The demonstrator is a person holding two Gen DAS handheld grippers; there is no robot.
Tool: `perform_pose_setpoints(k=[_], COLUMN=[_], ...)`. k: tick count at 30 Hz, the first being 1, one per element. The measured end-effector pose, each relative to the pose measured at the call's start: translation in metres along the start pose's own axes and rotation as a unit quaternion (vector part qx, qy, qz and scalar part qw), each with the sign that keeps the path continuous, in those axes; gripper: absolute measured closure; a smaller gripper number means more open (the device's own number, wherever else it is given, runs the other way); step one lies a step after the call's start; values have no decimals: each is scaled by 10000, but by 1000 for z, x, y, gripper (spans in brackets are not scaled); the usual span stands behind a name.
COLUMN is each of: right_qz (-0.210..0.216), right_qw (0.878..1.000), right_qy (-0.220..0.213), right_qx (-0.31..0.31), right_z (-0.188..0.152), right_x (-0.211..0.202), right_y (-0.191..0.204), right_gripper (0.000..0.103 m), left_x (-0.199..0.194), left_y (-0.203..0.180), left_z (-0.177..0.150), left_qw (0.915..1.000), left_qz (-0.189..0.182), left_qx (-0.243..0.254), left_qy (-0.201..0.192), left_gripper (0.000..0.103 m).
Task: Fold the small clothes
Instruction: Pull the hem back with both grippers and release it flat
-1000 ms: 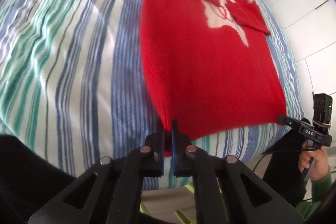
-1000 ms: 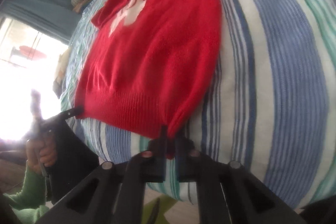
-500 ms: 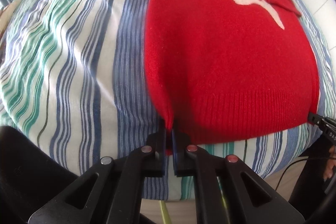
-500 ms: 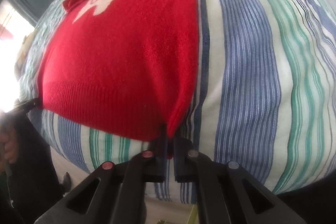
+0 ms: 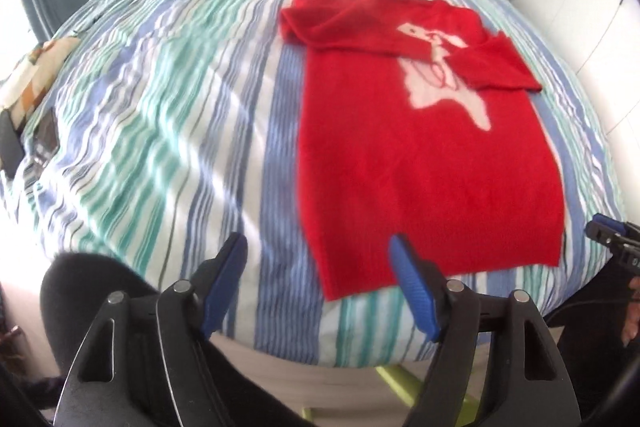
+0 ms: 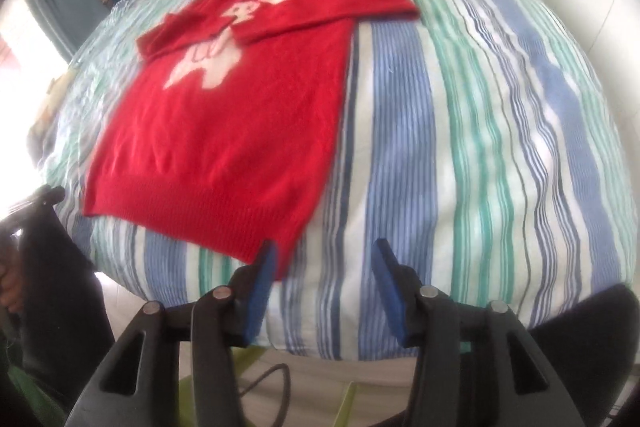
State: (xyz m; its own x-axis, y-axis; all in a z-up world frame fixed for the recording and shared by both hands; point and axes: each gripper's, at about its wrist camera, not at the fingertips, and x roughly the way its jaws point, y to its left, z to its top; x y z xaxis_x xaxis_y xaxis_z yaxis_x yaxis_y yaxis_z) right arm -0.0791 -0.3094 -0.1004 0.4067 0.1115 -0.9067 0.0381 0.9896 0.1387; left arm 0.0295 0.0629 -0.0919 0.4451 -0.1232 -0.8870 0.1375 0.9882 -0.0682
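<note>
Red sweater [image 5: 424, 163] lies flat on the striped bed [image 5: 168, 115], sleeves folded in. Both grippers tilt steeply down over its hem corners: left gripper [image 5: 318, 251] jaws just opened wide, right gripper [image 6: 324, 253] narrower, both empty.

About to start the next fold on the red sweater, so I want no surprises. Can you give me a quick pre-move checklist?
1. Left gripper open, fingers just parted, nothing between: ok.
2. Right gripper open, fingers just parted, hem corner released: ok.
3. Red sweater body flat on the striped bed: ok.
4. Both sleeves folded across the chest: ok.
5. Hem straight: cannot tell, blurred.
</note>
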Motion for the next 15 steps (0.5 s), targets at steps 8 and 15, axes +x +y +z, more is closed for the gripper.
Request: perform_pose_setpoints(k=[8, 15], right_qz=[465, 313], right_qw=[9963, 9979], right_qy=[544, 415], right_qx=[-466, -389], right_z=[12, -5], right_x=[86, 50], right_y=[43, 26], right_gripper=[54, 52], left_x=[78, 35], left_y=[-45, -48], left_z=[-21, -7], left_qw=[9955, 9989], left_qz=[26, -221], left_qx=[538, 397], left_qy=[785, 138], left_gripper=[16, 15])
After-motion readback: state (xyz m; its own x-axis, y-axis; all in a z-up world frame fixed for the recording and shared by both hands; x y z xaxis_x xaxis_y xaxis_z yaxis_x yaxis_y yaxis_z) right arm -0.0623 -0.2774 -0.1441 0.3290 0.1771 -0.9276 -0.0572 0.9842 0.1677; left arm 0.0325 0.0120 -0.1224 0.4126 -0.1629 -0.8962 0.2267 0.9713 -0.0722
